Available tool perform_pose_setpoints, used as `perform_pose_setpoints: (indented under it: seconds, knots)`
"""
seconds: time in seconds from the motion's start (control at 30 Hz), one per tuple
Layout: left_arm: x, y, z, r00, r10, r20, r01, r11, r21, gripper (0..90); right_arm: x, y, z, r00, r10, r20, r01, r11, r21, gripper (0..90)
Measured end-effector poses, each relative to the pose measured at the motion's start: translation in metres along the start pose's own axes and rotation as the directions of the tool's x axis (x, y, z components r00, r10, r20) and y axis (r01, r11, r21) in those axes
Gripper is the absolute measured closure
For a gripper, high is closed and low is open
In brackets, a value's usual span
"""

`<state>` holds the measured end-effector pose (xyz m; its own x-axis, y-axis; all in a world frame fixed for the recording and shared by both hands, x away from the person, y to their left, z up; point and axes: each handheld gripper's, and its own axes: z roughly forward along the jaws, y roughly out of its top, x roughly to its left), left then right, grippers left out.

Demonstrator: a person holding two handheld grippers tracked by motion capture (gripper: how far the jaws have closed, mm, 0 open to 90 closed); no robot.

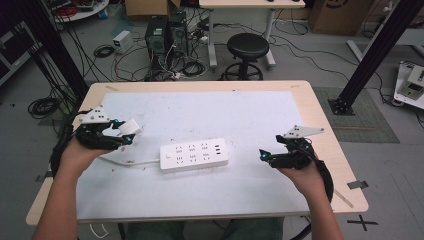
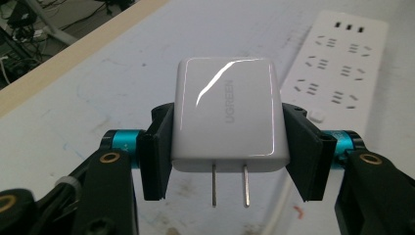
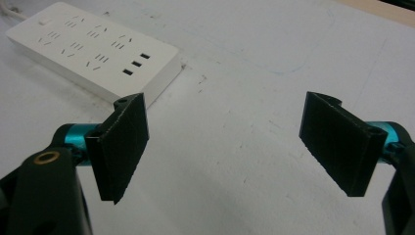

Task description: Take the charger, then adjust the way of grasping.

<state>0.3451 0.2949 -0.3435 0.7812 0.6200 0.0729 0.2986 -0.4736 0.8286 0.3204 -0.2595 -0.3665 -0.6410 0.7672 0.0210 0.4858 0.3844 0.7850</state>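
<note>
White charger (image 2: pixel 227 115) pinched flat-sided between the left tongs (image 2: pixel 230 147), prongs pointing back toward the hand, carried clear of the counter (image 1: pixel 300 95) at its left edge. Lies left of the power strip (image 1: pixel 195 155), whose long axis runs across the counter, cord end toward the left tongs and sockets facing up. Nearer by far to the left hand (image 1: pixel 80 150) than the right. Prongs not yet aimed at the sockets, so probably calls for a wrist turn to bring them downward before lowering over a socket. Right tongs (image 3: pixel 242 144) spread wide, holding nothing, poised just off the strip's far end.
</note>
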Motion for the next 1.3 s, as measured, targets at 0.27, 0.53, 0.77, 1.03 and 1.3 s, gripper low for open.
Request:
perform_pose_setpoints:
  seconds: [0.27,0.53,0.77,1.03,1.3]
  knots:
    - [-0.017,0.004,-0.003,0.9977,0.063,0.025,-0.062,0.9977,-0.026,42.5,0.003,0.005,0.005,1.0000,-0.004,-0.004,0.004,1.000,0.005,18.9]
    - [-0.031,0.015,0.005,0.9899,0.125,0.066,-0.122,0.9912,-0.051,42.5,0.006,0.016,0.006,0.9997,-0.025,-0.008,0.025,1.000,0.006,18.9]
    - [-0.050,0.024,0.030,0.9753,0.185,0.121,-0.177,0.9814,-0.075,42.5,0.011,0.020,0.004,0.9993,-0.026,-0.027,0.027,1.000,0.005,18.9]
    - [-0.077,0.025,0.057,0.9493,0.249,0.192,-0.233,0.9669,-0.105,42.5,0.022,0.021,0.003,0.9971,-0.041,-0.064,0.042,0.999,0.015,18.9]
    - [-0.100,0.026,0.075,0.9257,0.317,0.207,-0.296,0.9470,-0.126,42.5,0.036,0.021,0.010,0.9923,-0.046,-0.115,0.050,0.998,0.031,18.9]
